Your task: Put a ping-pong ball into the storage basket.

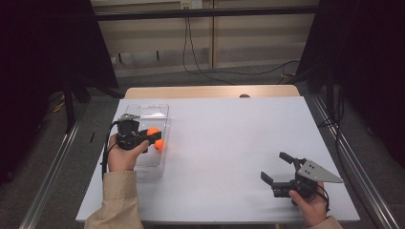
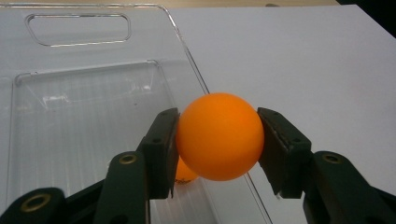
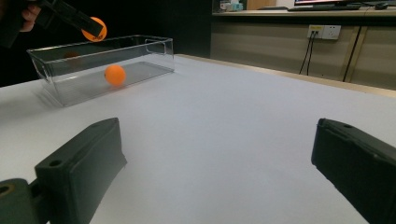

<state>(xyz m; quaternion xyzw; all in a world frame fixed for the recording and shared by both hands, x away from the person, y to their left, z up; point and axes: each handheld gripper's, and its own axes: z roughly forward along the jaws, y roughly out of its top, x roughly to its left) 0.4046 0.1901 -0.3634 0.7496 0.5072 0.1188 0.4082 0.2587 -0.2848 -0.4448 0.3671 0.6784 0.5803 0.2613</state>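
A clear rectangular plastic bin (image 1: 143, 112) sits at the left of the white table (image 1: 229, 143), with a second orange ball (image 3: 115, 74) lying inside it. The left gripper (image 2: 217, 135) clamps a smooth, round orange ping-pong ball (image 2: 219, 135) above the bin's right rim. The right gripper (image 1: 277, 167) hovers wide open, well apart.

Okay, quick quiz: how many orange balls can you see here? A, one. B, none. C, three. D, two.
D: the left gripper holds one ball above the clear box, and a second ball lies inside the box.
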